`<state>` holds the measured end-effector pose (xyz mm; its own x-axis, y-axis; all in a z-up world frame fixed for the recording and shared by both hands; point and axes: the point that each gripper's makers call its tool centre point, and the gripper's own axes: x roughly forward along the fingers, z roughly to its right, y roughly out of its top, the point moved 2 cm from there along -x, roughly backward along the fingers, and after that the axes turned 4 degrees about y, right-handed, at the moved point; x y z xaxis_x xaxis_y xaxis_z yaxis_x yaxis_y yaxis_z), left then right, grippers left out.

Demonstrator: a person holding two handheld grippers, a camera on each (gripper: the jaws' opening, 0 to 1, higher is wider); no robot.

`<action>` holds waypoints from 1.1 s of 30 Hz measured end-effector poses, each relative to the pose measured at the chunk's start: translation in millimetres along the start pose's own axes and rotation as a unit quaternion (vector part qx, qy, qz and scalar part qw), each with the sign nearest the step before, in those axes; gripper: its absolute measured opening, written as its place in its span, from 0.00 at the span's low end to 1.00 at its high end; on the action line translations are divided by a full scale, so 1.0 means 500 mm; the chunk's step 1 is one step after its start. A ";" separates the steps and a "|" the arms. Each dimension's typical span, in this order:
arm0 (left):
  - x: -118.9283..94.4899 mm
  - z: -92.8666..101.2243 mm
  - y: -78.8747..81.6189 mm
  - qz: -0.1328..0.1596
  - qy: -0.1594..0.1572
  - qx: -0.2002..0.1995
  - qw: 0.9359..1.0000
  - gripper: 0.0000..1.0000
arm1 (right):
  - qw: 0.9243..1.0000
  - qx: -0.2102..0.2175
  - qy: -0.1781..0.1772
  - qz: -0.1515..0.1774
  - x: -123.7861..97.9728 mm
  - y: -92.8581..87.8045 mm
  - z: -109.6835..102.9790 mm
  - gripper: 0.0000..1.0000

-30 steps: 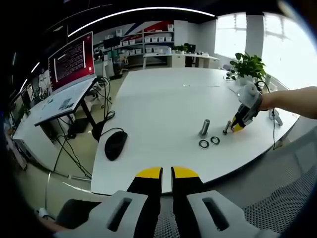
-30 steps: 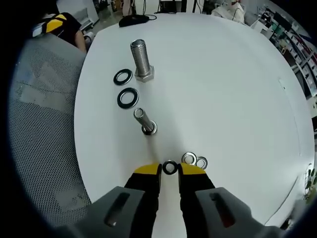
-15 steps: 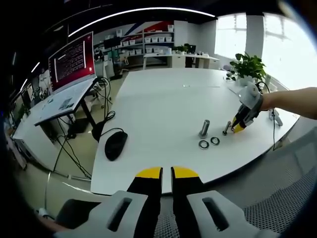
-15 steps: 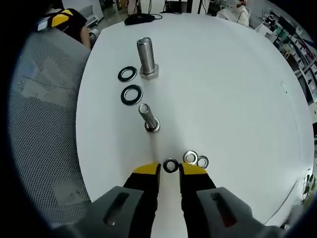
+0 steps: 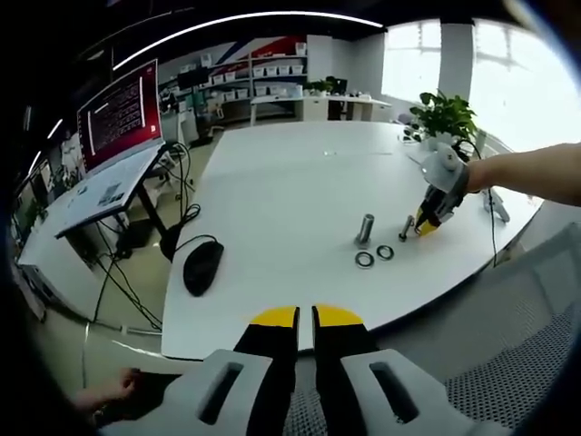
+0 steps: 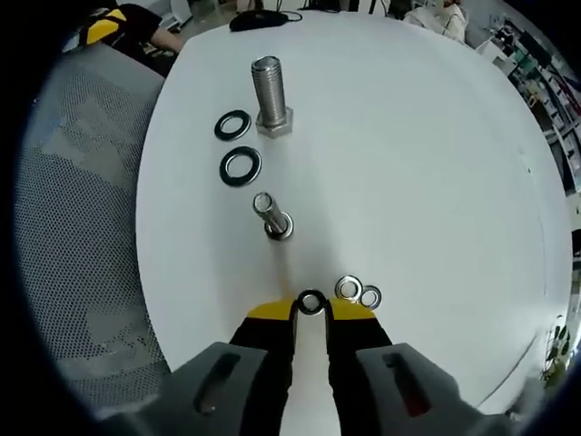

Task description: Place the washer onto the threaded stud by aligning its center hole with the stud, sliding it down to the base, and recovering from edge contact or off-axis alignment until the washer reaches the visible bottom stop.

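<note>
The right claw (image 6: 311, 311) is low over the white desk (image 6: 427, 163), its yellow-tipped jaws drawn in on a small dark washer (image 6: 311, 302) that sits between the tips; whether the washer is firmly pinched or only bracketed cannot be told, nor whether it is off the surface. Just right of it lie two small silver washers (image 6: 358, 292), touching each other. Beyond the claw stands the small threaded stud (image 6: 270, 216), head down, shaft up and leaning slightly in this view. Farther still are two large black washers (image 6: 237, 145) and a large bolt (image 6: 270, 95) standing on its hex head. At the far edge of the desk lies a black mouse (image 5: 202, 266).

The left claw (image 5: 305, 318) hangs off the near edge of the desk, jaws pressed together on nothing, well apart from the work.

The step in hand looks like securing the washer before carrying it to the stud. To do it well, the jaws should bite the rim on opposite sides and leave the center hole open, without nudging the silver pair. Held level above the stud's tip, the washer should drop onto the thread; if an edge catches, a small lift and re-centering is safer than pushing down.
</note>
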<state>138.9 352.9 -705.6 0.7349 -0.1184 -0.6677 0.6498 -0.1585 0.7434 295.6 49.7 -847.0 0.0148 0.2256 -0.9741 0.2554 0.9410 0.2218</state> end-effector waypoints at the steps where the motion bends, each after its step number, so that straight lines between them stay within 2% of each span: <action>1: 0.000 0.001 -0.001 -0.002 -0.001 0.002 1.000 0.03 | 1.000 0.010 -0.001 0.001 0.000 0.000 0.000 0.15; 15: 0.000 0.013 0.000 -0.001 -0.024 0.014 1.000 0.03 | 0.999 0.034 -0.028 -0.012 0.002 -0.001 0.005 0.14; 19: -0.001 0.016 0.001 0.001 -0.028 0.016 0.999 0.03 | 0.997 0.062 -0.035 -0.009 -0.001 -0.005 0.008 0.14; 26: -0.001 0.019 -0.002 -0.004 -0.034 0.019 0.999 0.03 | 0.998 0.064 -0.027 0.007 -0.036 0.005 -0.007 0.14; 28: 0.000 0.021 -0.012 -0.022 -0.036 0.025 0.999 0.03 | 0.997 0.069 -0.018 0.017 -0.048 0.013 -0.015 0.14; 33: -0.002 0.022 -0.008 -0.013 -0.039 0.023 0.999 0.03 | 0.997 0.071 -0.013 0.025 -0.073 0.026 -0.027 0.14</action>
<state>133.6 342.8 -708.5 0.6996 -0.1899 -0.6889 0.6575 -0.2063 0.7246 285.3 56.9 -808.0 0.0549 0.2636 -0.9631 0.3882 0.8830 0.2638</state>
